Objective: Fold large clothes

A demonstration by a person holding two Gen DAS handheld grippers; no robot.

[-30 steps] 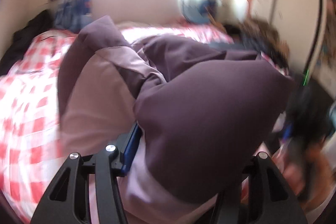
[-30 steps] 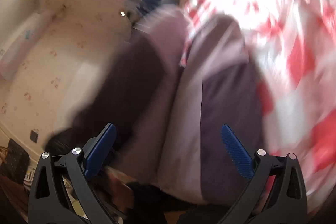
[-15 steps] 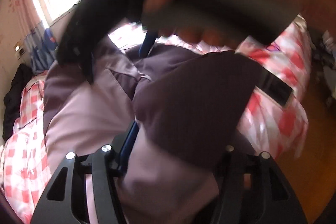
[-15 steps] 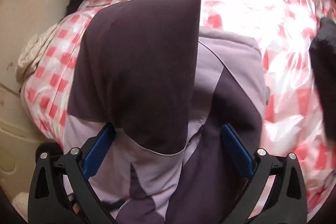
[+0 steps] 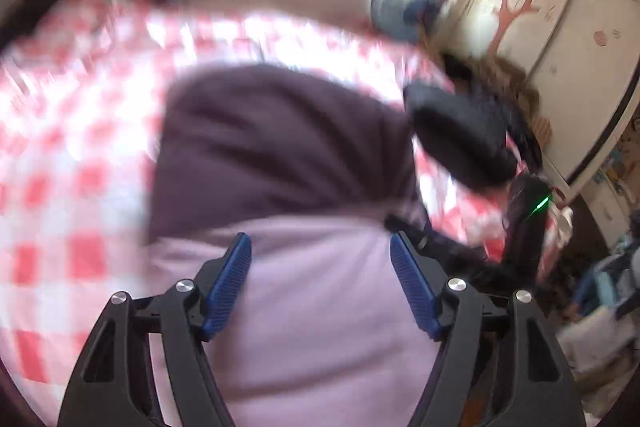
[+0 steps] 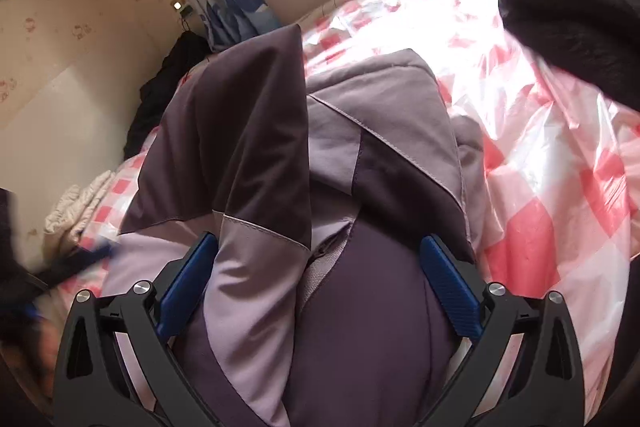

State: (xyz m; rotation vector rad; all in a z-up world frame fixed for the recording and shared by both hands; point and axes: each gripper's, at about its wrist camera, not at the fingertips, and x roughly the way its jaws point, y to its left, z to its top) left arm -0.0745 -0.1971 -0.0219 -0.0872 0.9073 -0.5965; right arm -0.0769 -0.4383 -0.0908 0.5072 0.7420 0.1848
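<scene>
Both my left gripper (image 5: 320, 283) and right gripper (image 6: 318, 283) hang released above the jacket (image 6: 360, 187) on the checked bedcover (image 6: 560, 147); its slippery folded sleeve (image 6: 240, 131) may slide open.

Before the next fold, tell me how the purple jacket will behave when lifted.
The purple jacket will probably flop and drape: its folded sleeve already sags in soft creases. Its smooth sheen hints it could slip between the right tool pads. On the glossy checked cover it may slide when pushed.
</scene>
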